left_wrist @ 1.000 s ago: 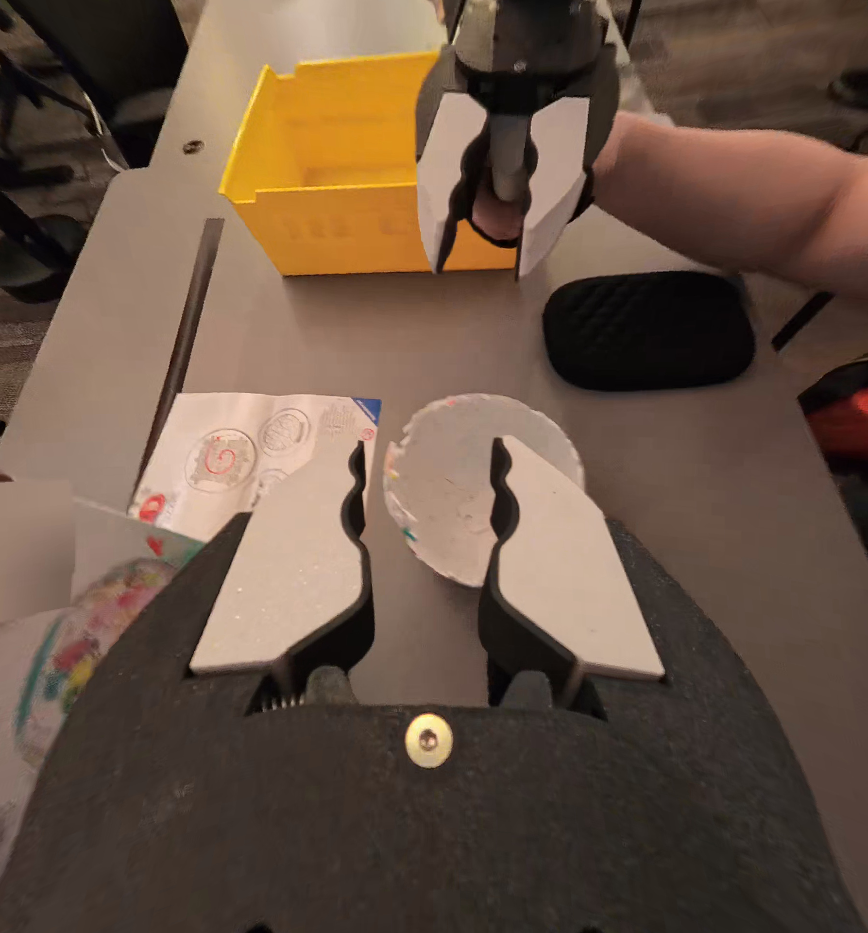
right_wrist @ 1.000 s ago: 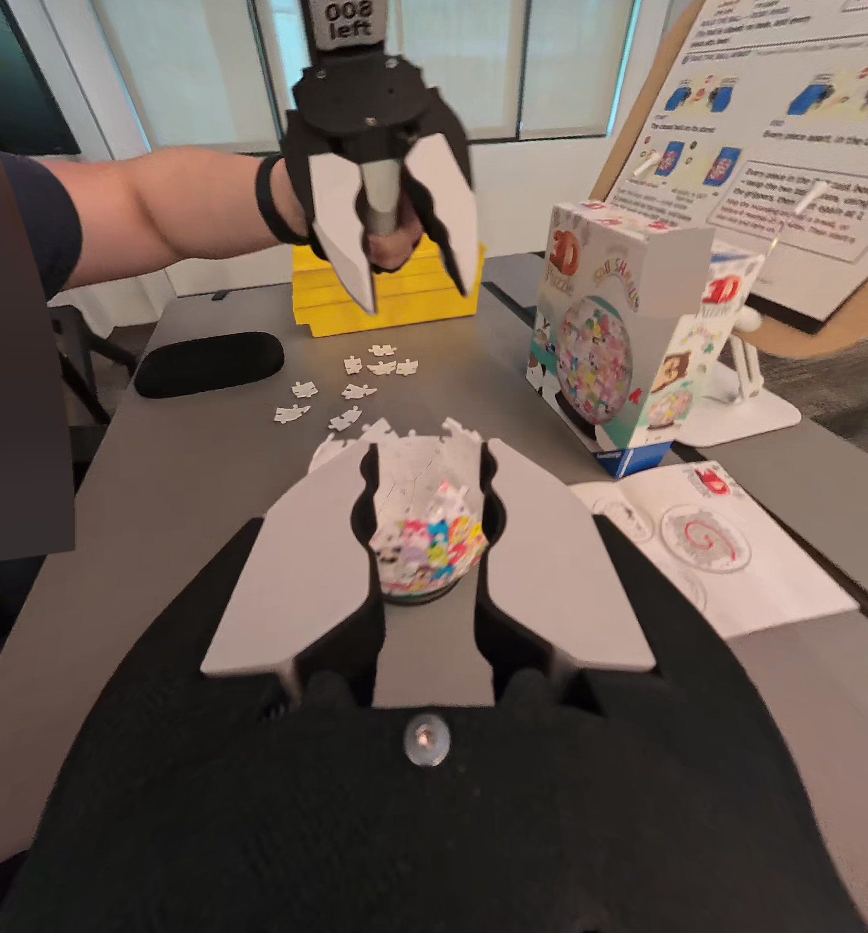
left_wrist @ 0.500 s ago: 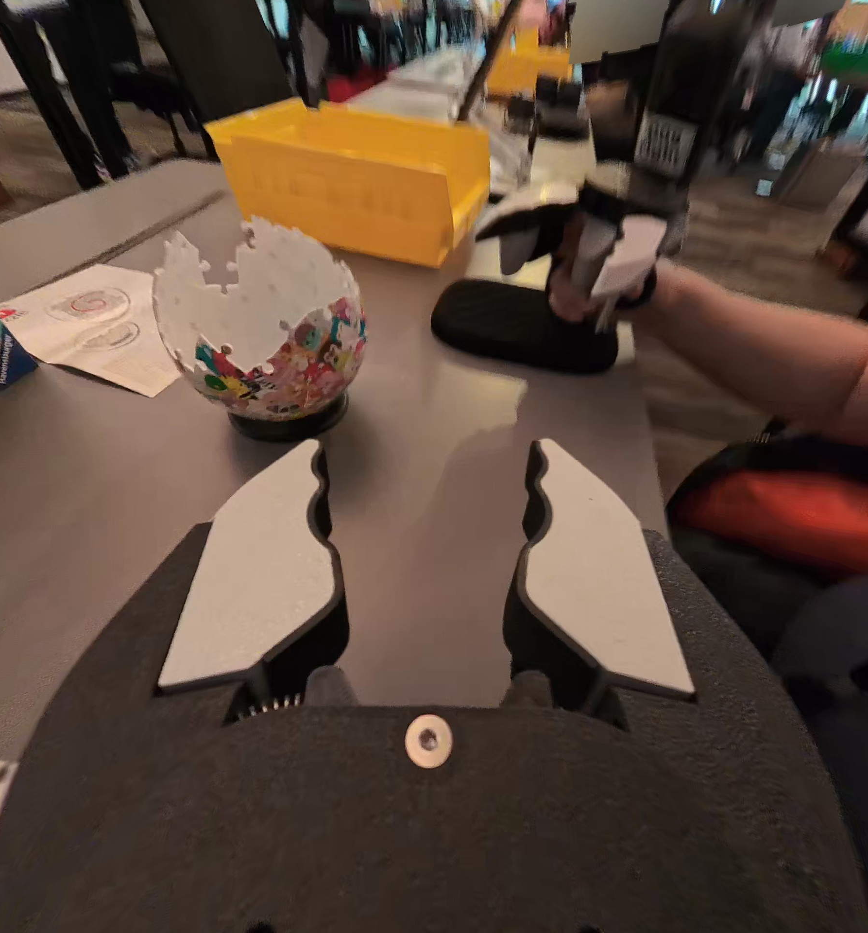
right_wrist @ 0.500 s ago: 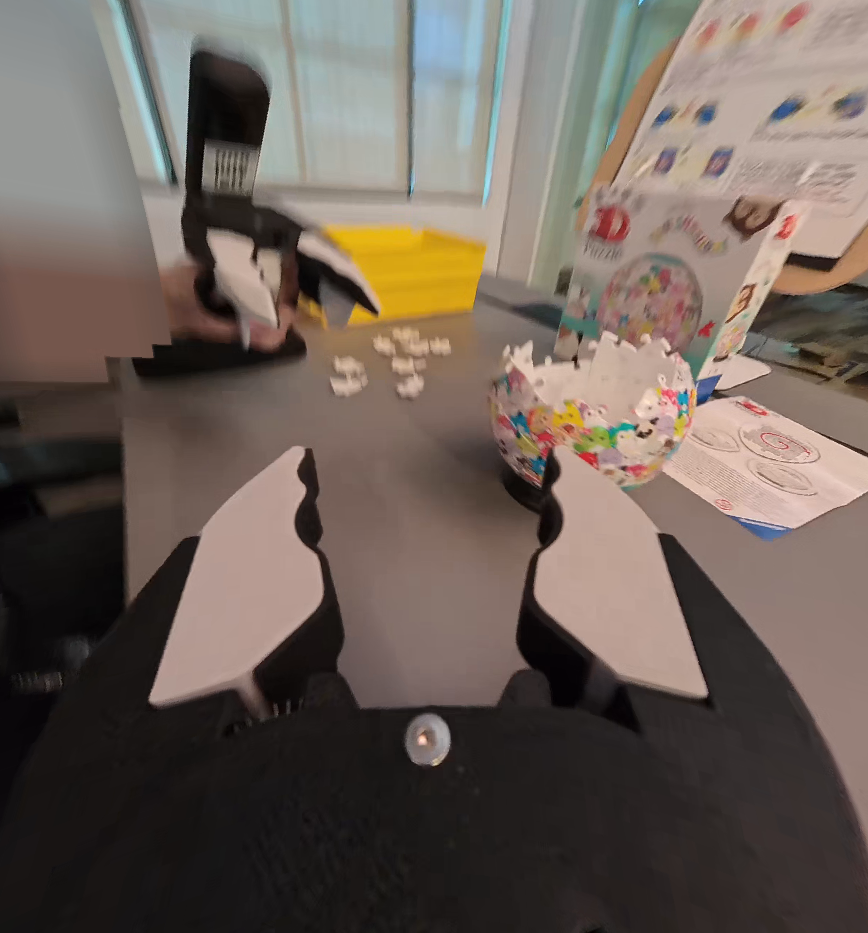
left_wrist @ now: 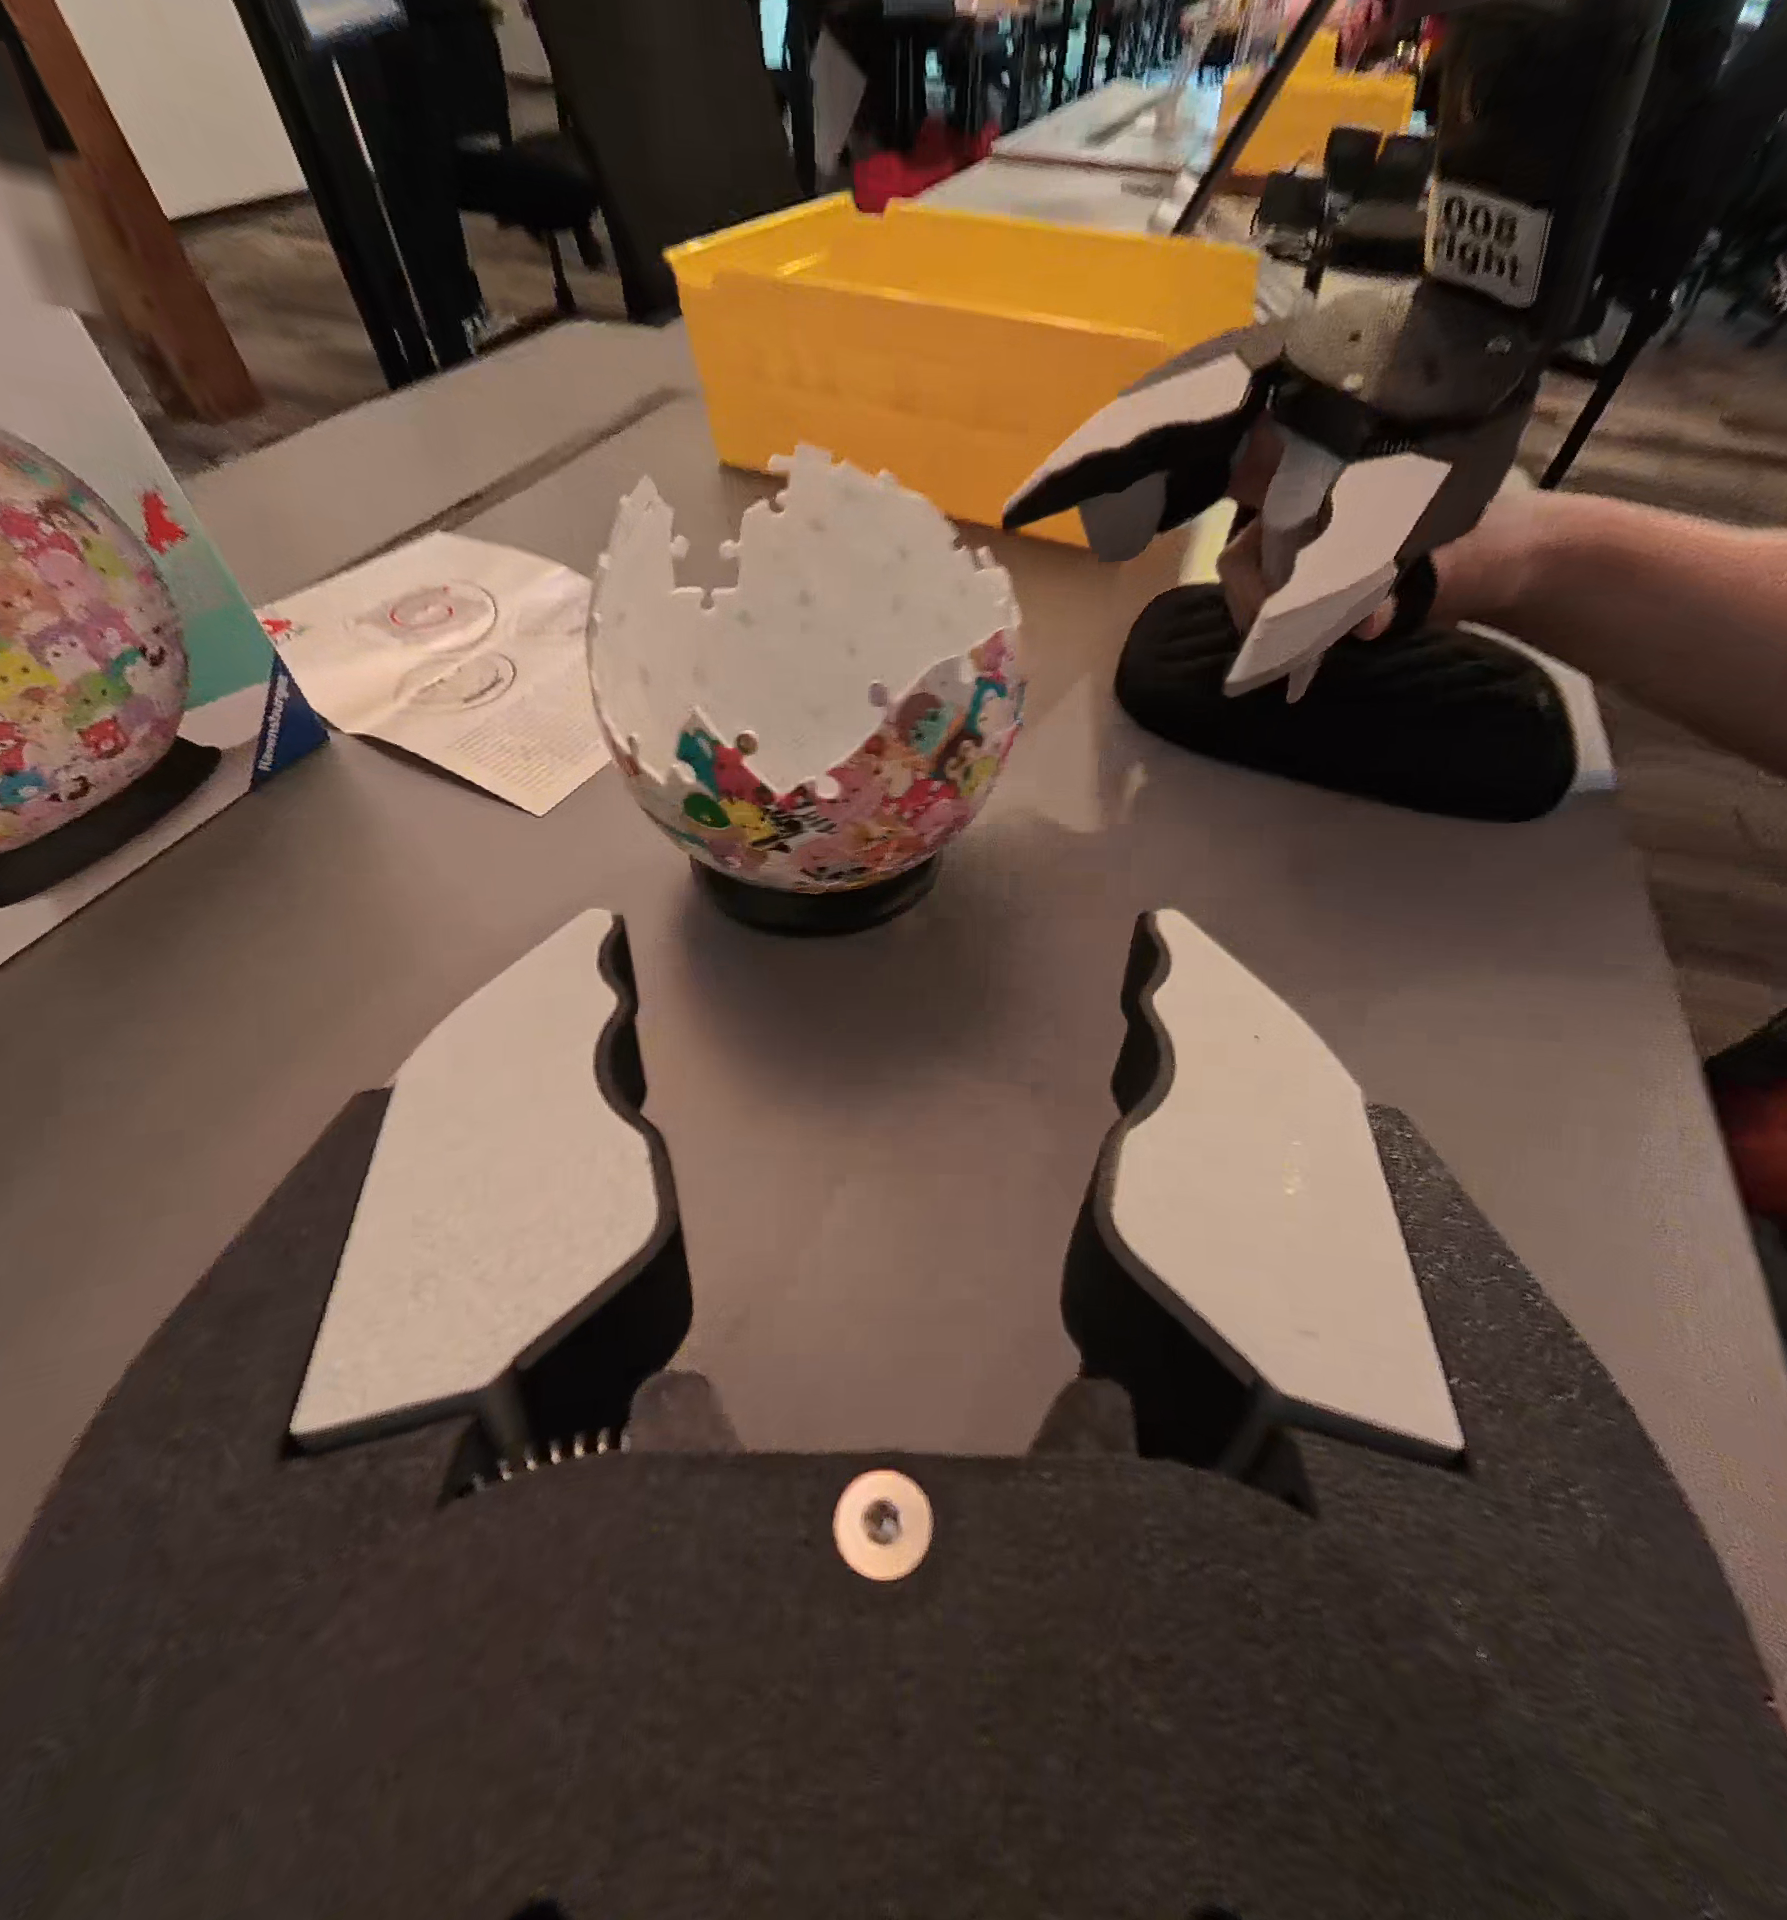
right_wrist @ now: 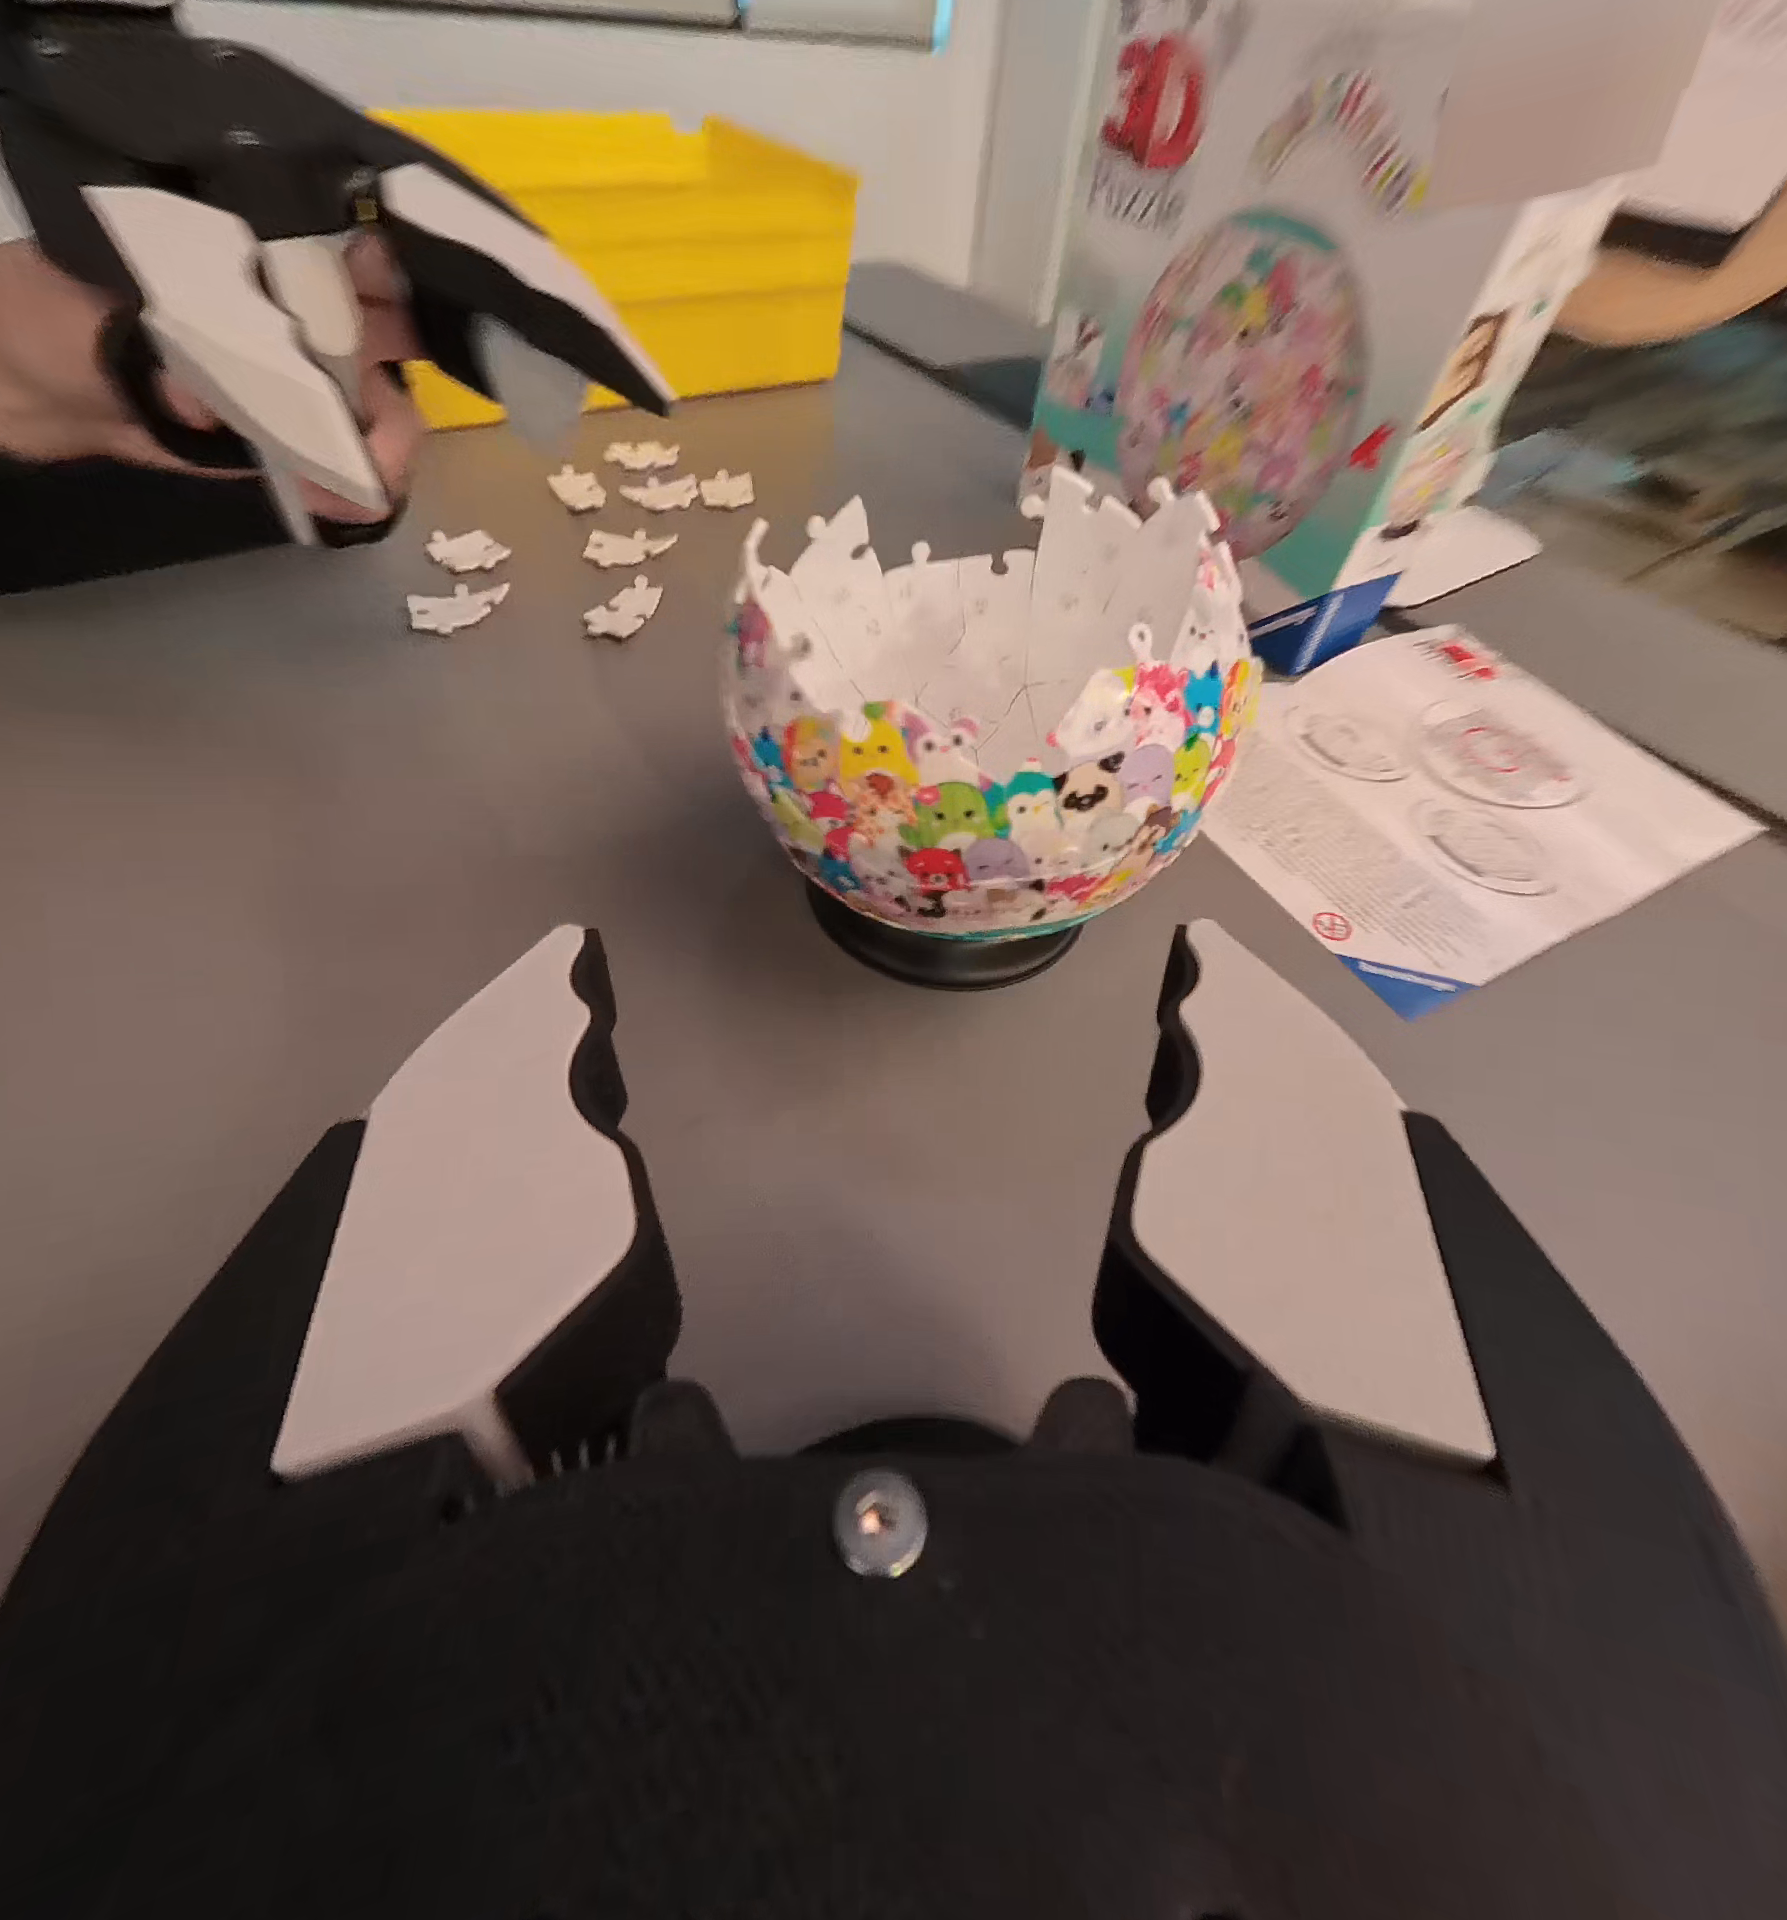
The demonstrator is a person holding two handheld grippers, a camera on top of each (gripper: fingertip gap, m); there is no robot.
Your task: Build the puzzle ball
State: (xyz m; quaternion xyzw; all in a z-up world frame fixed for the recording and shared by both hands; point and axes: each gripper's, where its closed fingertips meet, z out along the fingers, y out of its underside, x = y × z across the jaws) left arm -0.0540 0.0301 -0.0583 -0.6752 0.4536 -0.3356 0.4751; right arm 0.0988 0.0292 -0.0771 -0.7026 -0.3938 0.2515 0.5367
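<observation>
Two gaping empty grippers, left gripper [left_wrist: 878, 971], right gripper [right_wrist: 884, 982], jagged half-built puzzle ball [right_wrist: 988, 748]

I work at a grey desk [left_wrist: 1284, 987]. At 12 o'clock I see another long desk [left_wrist: 1065, 177] and dark chairs [left_wrist: 546, 197] on a brown floor [left_wrist: 276, 301]. At 11 o'clock stands a white wall [left_wrist: 193, 104] with a brown wooden post [left_wrist: 120, 208].

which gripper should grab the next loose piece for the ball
Left, likely. The left gripper hovers open right beside the loose pieces, while the right gripper, also open, faces the puzzle ball with the pieces farther off.
</observation>
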